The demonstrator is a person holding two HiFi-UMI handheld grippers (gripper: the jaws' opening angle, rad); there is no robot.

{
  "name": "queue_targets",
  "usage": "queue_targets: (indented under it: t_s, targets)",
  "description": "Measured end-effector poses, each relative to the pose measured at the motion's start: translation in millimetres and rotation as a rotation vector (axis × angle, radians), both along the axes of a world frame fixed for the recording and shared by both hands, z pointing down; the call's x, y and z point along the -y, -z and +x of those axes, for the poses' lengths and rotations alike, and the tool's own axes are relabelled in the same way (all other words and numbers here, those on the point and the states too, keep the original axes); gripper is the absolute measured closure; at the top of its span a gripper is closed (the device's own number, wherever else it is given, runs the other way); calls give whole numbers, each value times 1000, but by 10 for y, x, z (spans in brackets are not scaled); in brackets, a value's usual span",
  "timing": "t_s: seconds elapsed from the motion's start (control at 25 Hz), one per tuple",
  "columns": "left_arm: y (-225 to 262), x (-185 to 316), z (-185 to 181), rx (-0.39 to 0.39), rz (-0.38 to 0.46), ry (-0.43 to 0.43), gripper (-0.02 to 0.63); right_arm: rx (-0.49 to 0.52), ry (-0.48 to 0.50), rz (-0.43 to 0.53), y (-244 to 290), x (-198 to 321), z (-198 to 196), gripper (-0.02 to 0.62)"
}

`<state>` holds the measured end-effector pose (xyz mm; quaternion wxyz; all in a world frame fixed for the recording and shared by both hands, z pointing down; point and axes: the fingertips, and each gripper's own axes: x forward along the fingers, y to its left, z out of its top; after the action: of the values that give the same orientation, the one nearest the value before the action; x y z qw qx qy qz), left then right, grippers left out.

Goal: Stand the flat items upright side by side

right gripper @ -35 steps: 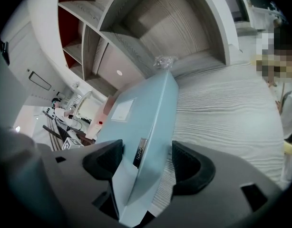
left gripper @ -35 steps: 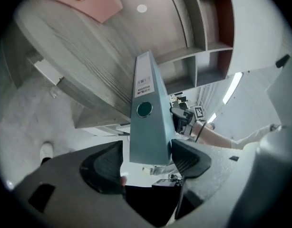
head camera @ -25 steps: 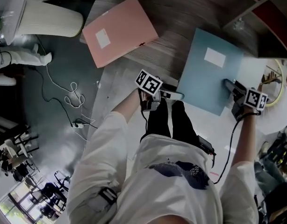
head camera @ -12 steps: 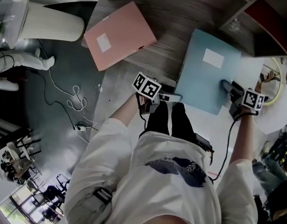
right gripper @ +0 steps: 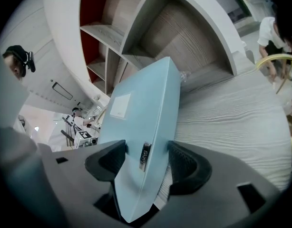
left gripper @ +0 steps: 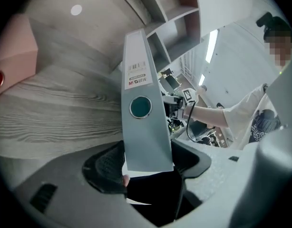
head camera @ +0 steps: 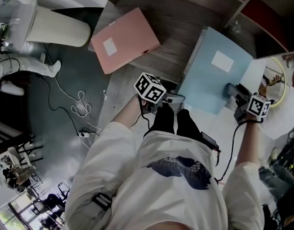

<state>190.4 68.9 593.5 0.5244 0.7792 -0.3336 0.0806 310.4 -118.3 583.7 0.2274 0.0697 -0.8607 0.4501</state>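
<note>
2 binders (pink binder [head camera: 125, 38] flat, blue binder [head camera: 219, 75] tilted) | left gripper [head camera: 178, 98], right gripper [head camera: 231, 87]: jaws clamped on the blue one, right's just closing tighter

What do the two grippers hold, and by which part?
Both hold the blue binder: the left gripper at one end of its spine, the right gripper, its jaws just closing further, at the opposite edge by its clasp.

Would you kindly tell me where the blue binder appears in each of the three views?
Head view: binder right of centre, its white-labelled cover facing up.
Left gripper view: binder at centre, spine toward the camera.
Right gripper view: binder at centre, nearly edge-on, labelled cover on its left.
Shared landmark: the wood-grain table.
</note>
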Motion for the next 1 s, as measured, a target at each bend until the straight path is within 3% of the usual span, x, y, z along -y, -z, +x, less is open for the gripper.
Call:
queue_targets:
  t_s: [0.32, 1.0]
  targets:
    - [112, 198, -7, 130, 120, -47, 295, 44, -31, 197, 408, 173, 52, 318]
    - [-107, 581, -145, 440, 302, -90, 295, 71, -10, 548, 889, 273, -49, 322]
